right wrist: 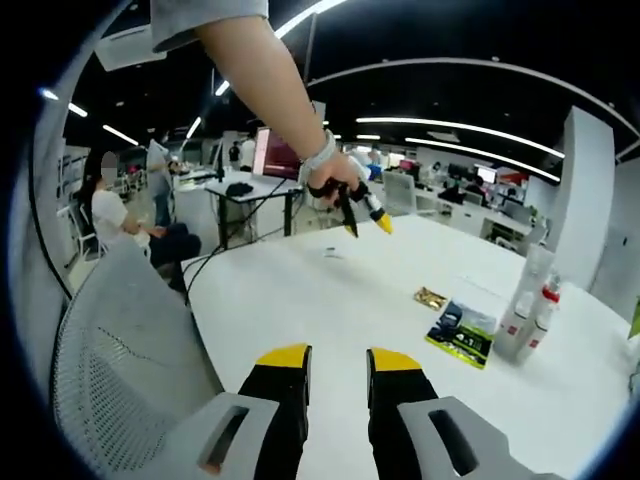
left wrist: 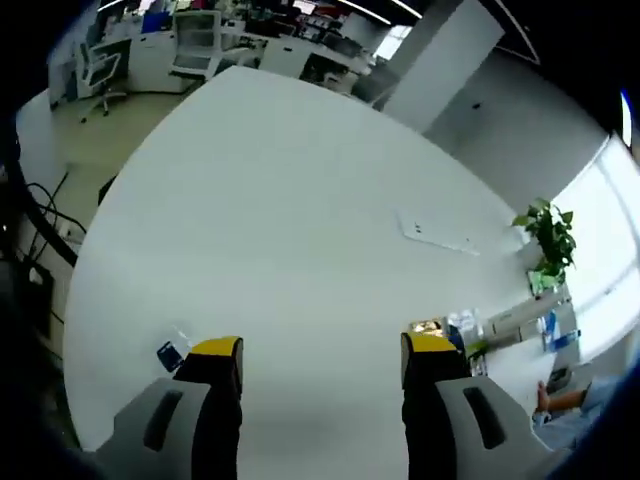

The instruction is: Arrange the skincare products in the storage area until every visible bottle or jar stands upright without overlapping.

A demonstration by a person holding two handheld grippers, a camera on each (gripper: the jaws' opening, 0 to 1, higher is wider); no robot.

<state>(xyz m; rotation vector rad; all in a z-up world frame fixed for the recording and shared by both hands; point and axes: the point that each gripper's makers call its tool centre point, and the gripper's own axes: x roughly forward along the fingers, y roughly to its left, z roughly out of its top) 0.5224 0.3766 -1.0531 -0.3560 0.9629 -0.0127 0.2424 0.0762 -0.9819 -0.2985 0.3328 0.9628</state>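
With the left gripper (left wrist: pixel 321 352) spread wide and the right gripper (right wrist: pixel 338 358) narrowly parted, both empty, a hasty approach risks toppling the upright bottles (right wrist: pixel 527 318) beside the green packet (right wrist: pixel 462 334).

Bright ceiling strip lights (right wrist: pixel 470 125), window glare at right, strong fisheye bending, soft edges.

My white table (right wrist: pixel 330 300) carries two pale bottles (right wrist: pixel 528 310) standing upright at three o'clock in the right gripper view, a dark flat packet (right wrist: pixel 462 333) lying just beside them, a small gold item (right wrist: pixel 431 297) near it, and a tiny dark object (right wrist: pixel 330 252) toward twelve o'clock
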